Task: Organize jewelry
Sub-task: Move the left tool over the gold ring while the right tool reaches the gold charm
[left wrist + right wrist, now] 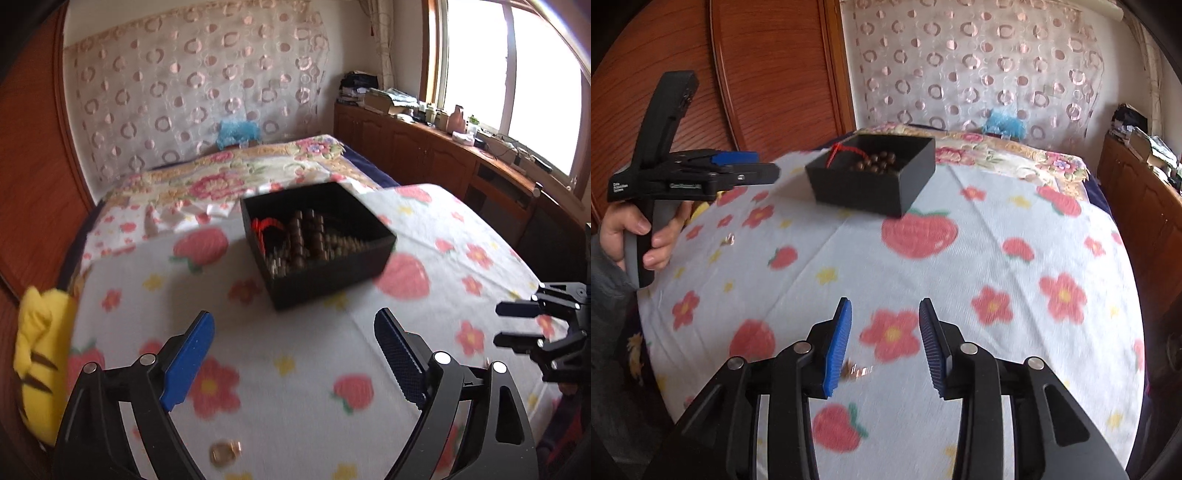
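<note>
Both grippers w/ jaws spread, nothing between: left gripper (295, 354) over a small gold piece (224, 453), right gripper (885, 343) over another gold piece (857, 370), both near the bed's near edge. They look light, thin, slippery on soft blanket (997, 229), so pinch low across the middle. Black box (871, 173) w/ beads sits toward the far edge, open room between.

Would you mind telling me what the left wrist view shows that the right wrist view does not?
Only the left wrist view shows the window, the yellow plush toy and a gold ring near its fingers. Only the right wrist view shows the hand holding the left gripper. Both show the black box of brown beads on the strawberry blanket.
</note>
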A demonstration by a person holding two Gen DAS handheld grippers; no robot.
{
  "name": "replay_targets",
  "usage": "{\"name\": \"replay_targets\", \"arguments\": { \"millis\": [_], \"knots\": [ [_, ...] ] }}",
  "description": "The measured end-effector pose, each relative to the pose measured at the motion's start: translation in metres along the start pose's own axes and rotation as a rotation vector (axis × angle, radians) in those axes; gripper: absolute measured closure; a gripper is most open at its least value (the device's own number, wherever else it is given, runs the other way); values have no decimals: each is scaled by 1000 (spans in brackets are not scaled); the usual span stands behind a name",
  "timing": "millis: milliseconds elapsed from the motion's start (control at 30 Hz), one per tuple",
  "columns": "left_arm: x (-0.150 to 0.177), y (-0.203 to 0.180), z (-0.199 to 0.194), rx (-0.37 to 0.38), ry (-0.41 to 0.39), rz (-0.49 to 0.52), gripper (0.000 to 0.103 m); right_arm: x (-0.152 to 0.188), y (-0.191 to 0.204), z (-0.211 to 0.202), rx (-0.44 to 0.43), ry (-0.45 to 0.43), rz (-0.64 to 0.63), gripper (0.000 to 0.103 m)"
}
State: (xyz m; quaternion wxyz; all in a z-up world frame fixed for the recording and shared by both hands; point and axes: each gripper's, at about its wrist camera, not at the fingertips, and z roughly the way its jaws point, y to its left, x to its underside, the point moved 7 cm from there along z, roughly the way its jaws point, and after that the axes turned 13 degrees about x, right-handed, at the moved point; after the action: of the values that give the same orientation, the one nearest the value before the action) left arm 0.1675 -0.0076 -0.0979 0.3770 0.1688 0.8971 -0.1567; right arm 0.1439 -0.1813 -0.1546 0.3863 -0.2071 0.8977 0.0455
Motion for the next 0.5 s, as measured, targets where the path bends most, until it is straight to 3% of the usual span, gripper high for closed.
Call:
{"name": "replay_targets", "arguments": {
  "millis": [500],
  "knots": [
    [77,26,-24,-43,54,-106,18,28,23,1,25,50,-99,63]
  ]
}}
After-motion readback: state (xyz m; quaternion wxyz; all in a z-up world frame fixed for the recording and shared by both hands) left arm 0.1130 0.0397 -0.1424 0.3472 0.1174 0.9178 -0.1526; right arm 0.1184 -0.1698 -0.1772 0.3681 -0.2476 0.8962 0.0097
